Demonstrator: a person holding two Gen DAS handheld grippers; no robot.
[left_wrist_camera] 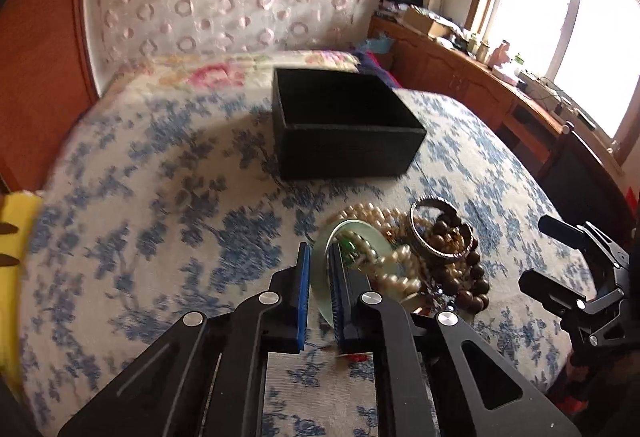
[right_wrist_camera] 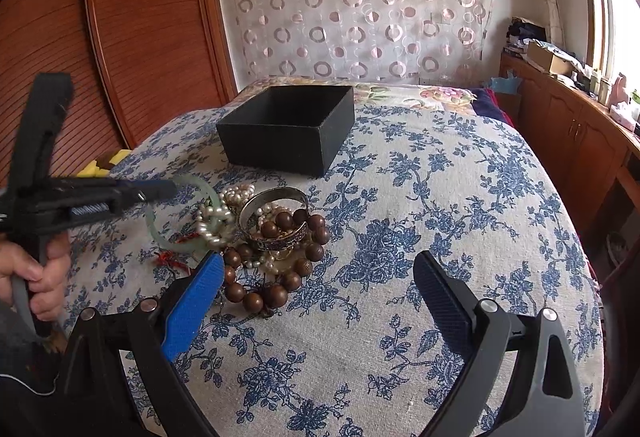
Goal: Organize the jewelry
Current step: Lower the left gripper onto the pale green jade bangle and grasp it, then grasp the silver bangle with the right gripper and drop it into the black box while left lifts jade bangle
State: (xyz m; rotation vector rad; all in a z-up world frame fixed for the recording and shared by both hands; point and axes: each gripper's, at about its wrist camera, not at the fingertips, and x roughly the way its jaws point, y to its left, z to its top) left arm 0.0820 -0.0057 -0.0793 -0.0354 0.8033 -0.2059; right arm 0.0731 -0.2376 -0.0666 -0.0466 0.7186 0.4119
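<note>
My left gripper [left_wrist_camera: 320, 257] is shut on a pale green jade bangle [left_wrist_camera: 326, 289], gripping its rim at the left side of the jewelry pile. The bangle also shows in the right wrist view [right_wrist_camera: 158, 233], with the left gripper [right_wrist_camera: 168, 189] on it. The pile holds a pearl necklace [left_wrist_camera: 376, 217], a silver bangle [left_wrist_camera: 440, 233] and brown wooden beads [right_wrist_camera: 276, 293]. An open black box [left_wrist_camera: 344, 129] stands beyond the pile, also in the right wrist view [right_wrist_camera: 288, 129]. My right gripper [right_wrist_camera: 320, 269] is open and empty, low over the cloth just right of the pile.
Everything lies on a blue-flowered cloth [right_wrist_camera: 440, 237] over a bed. A wooden wardrobe [right_wrist_camera: 140, 29] is at the left, a wooden cabinet [right_wrist_camera: 568, 125] with clutter under the window at the right. A yellow object [left_wrist_camera: 16, 237] lies at the left edge.
</note>
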